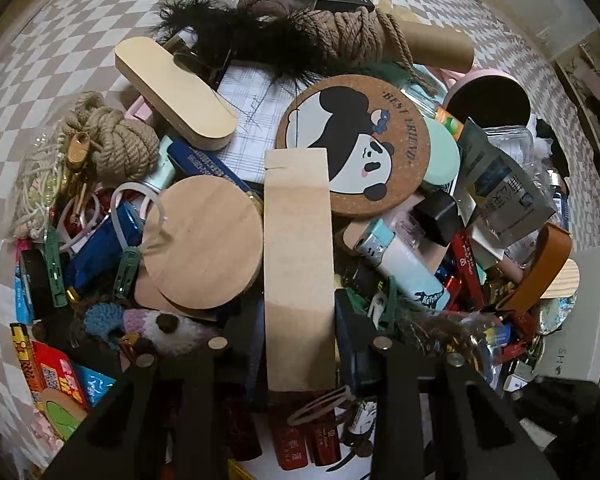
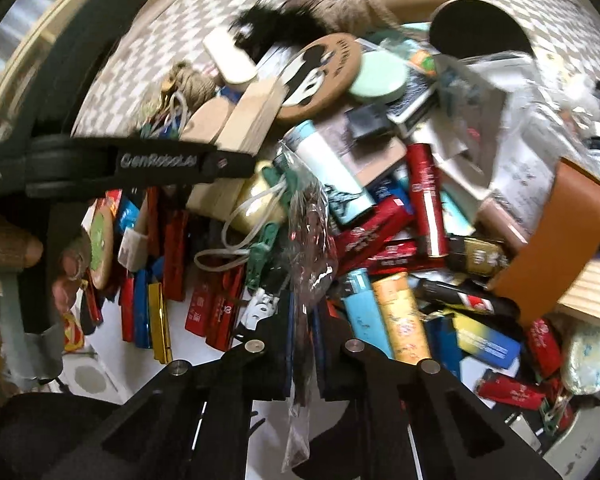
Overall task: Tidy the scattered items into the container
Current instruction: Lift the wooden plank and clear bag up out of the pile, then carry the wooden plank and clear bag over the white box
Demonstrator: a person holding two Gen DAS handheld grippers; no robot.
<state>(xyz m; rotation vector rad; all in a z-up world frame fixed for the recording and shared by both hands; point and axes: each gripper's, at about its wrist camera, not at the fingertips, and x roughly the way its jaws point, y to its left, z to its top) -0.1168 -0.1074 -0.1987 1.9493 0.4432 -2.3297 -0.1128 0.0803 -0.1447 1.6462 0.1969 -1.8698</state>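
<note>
- Left tongs grip the long pale wooden slat, upright over the heaped pile in the white container
- Right tongs pinch a crinkled clear plastic wrapper
- Next, I judge: release both into the pile

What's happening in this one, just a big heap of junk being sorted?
A person works two hand-held grippers over a dense pile of lighters, rope, coasters and wooden pieces. The left gripper is closed on a long flat wooden strip, which stands between its fingers. The right gripper is shut on a crinkly clear plastic wrapper above the lighters.
</note>
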